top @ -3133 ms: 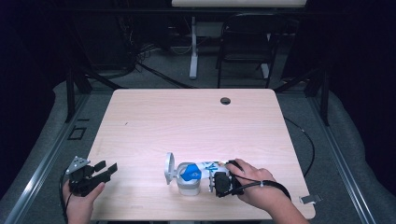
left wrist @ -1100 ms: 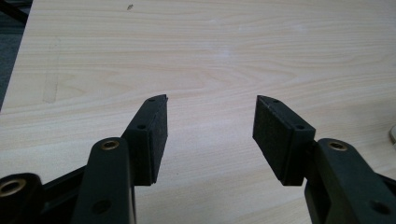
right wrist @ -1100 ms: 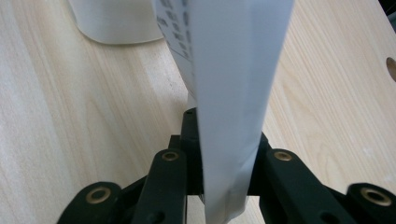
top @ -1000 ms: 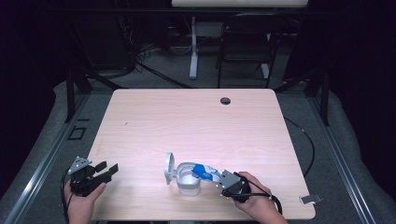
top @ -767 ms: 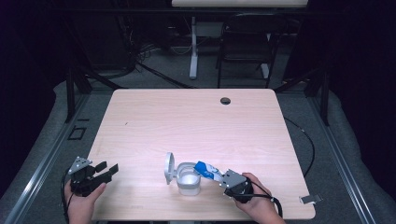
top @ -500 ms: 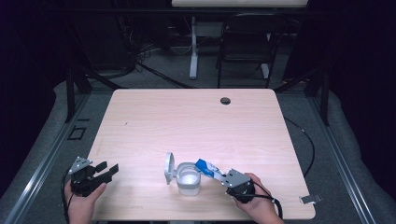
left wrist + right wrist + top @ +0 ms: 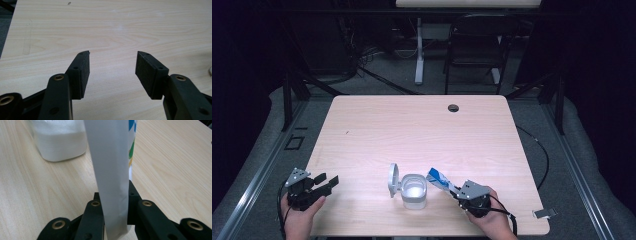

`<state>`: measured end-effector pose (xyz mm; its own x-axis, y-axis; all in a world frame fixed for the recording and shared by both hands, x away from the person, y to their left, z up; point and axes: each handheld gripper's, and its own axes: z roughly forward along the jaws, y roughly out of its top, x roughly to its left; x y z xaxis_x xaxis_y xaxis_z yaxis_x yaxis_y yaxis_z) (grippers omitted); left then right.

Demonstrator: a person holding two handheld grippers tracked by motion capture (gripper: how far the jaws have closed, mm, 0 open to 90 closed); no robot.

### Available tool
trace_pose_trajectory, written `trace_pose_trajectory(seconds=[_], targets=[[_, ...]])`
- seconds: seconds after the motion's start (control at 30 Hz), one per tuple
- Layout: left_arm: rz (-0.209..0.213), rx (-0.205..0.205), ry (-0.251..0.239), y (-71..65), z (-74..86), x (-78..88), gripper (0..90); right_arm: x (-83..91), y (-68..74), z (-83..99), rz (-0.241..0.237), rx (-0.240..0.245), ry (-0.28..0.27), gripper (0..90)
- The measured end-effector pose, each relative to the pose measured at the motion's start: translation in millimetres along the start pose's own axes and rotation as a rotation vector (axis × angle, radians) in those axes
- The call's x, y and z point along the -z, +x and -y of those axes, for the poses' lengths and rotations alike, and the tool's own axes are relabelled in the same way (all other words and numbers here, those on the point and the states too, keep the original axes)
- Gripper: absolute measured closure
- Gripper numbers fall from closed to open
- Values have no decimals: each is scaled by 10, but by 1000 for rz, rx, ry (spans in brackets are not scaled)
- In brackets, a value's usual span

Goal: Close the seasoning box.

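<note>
At seven o'clock on the counter [image 7: 377, 125], the left hand-held gripper [image 7: 328, 182] rests in a hand with its jaws spread wide, nothing between them, only bare wood ahead. Near six o'clock stands a white container [image 7: 414, 191], its round lid [image 7: 392, 179] flipped up at its nine o'clock side. At five o'clock, the right hand-held gripper [image 7: 455, 190] is clamped tight on a white-and-blue packet [image 7: 439, 179], which slants toward the container's rim.

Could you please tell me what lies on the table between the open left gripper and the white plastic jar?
Only bare light wooden tabletop lies between the left gripper and the white plastic jar with its flipped-open lid; the high view shows this.
</note>
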<state>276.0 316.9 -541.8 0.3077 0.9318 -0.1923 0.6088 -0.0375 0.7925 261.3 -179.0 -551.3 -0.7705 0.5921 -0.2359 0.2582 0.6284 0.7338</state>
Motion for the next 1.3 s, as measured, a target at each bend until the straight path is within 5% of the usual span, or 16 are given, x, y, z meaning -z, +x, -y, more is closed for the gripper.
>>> trace_pose_trajectory(seconds=[0.6,1.07,1.3], targets=[[0,1,2,3,4,-7,457,26,-92,116,-20,-44,-41,801],[0,1,6,-12,6,-33,457,75,-230,270,-39,-176,-55,720],[13,-2,0,-71,-41,-61,457,104,-282,389,-40,-248,-63,612]])
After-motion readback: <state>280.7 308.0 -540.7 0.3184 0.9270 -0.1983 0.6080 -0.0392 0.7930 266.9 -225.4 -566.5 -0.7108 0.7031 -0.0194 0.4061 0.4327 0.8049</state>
